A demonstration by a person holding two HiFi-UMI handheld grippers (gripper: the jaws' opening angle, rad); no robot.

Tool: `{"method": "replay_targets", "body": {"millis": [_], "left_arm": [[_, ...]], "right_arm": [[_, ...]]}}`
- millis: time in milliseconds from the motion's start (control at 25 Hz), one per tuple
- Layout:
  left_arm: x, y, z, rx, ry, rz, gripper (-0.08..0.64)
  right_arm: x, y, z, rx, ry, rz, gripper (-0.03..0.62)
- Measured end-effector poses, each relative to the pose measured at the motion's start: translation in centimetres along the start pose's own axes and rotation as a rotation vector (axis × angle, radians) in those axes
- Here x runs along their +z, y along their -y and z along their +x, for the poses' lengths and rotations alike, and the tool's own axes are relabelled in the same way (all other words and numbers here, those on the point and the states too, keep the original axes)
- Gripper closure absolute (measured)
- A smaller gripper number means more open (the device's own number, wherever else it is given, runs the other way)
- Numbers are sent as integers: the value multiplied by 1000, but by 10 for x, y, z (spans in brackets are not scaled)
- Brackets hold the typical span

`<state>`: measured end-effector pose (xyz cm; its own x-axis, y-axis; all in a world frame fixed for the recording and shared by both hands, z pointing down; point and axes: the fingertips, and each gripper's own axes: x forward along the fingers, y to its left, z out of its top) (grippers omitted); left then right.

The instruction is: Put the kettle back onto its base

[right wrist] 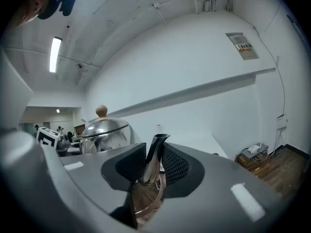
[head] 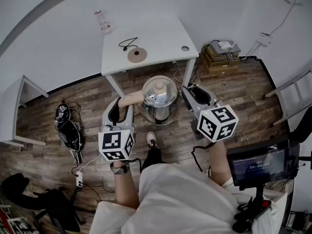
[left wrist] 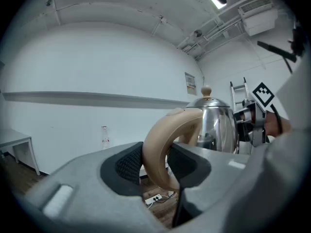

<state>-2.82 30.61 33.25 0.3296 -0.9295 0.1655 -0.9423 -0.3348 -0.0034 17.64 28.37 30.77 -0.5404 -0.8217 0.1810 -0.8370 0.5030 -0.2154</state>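
Observation:
A shiny steel kettle (head: 159, 99) with a beige knob and a beige handle (left wrist: 158, 144) hangs in the air in front of the white table (head: 156, 38), above the wooden floor. My left gripper (head: 122, 107) is shut on the handle, whose loop sits between the ribbed pads (left wrist: 127, 163). On the opposite side, my right gripper (head: 195, 94) is shut on the steel spout (right wrist: 153, 157). The kettle's round brown base (head: 137, 55) lies on the table with its black cord, beyond the kettle. The kettle body (right wrist: 104, 130) stays upright.
A small plastic bottle (head: 103, 22) stands beyond the table's far left corner. A box with cables (head: 222, 52) sits on the floor to the right, a ladder (head: 292, 96) further right. A black bag (head: 68, 128) lies on the floor at left, beside another white table (head: 14, 111).

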Motion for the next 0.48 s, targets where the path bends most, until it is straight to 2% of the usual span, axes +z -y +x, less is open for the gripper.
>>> {"method": "replay_targets", "body": {"millis": [320, 480], "left_arm": [[12, -8, 2, -6, 21, -10, 402], [11, -18, 26, 0, 17, -10, 402]], "right_arm": [[16, -5, 6, 7, 38, -9, 486], [18, 8, 30, 10, 30, -9, 486]]}}
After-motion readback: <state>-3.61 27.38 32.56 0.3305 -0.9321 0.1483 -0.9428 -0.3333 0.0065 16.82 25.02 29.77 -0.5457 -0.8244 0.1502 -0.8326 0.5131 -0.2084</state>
